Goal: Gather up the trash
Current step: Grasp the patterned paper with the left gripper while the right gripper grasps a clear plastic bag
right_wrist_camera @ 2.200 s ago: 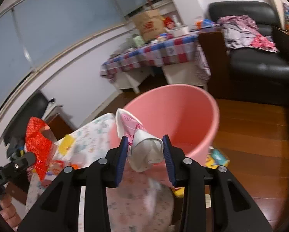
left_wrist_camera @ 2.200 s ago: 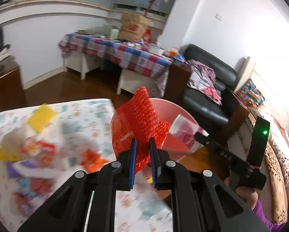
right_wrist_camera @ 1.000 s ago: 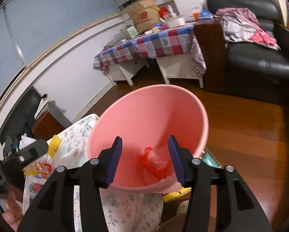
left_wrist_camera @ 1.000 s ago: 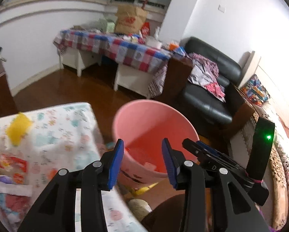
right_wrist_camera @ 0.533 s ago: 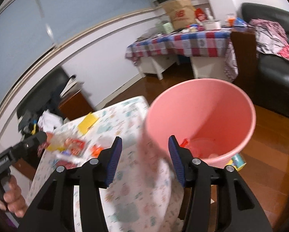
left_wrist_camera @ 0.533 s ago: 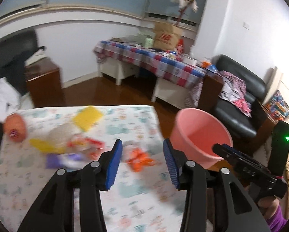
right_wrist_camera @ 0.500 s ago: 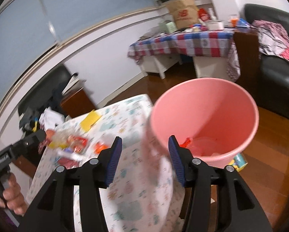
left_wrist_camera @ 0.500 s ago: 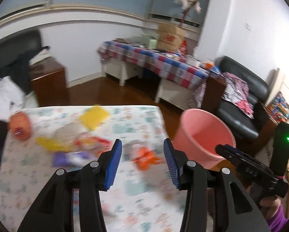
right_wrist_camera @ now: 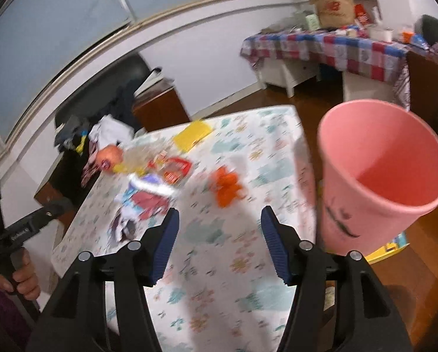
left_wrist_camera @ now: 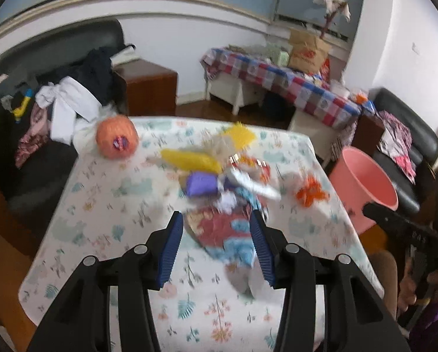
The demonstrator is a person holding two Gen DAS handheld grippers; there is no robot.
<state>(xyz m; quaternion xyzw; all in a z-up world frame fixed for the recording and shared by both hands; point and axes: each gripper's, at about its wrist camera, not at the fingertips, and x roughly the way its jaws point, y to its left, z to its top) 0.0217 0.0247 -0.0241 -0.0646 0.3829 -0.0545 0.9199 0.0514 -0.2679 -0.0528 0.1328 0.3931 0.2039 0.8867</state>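
My left gripper hangs over the floral-cloth table, its jaws opening and touching nothing; a red-and-blue wrapper lies on the cloth beneath the gap. Beyond it lie a purple packet, a yellow wrapper, a crumpled orange wrapper and an orange ball. My right gripper is opening too, empty, above bare cloth, with the orange wrapper just ahead. The pink bucket stands at the table's right edge.
A black armchair heaped with clothes and a wooden cabinet stand behind the table. Further back are a checked-cloth table and a black sofa. A yellow item lies on the floor by the bucket.
Both grippers let their wrappers drop into the bucket, then swung left from it to over the table. Their jaws stand wider than a second ago.
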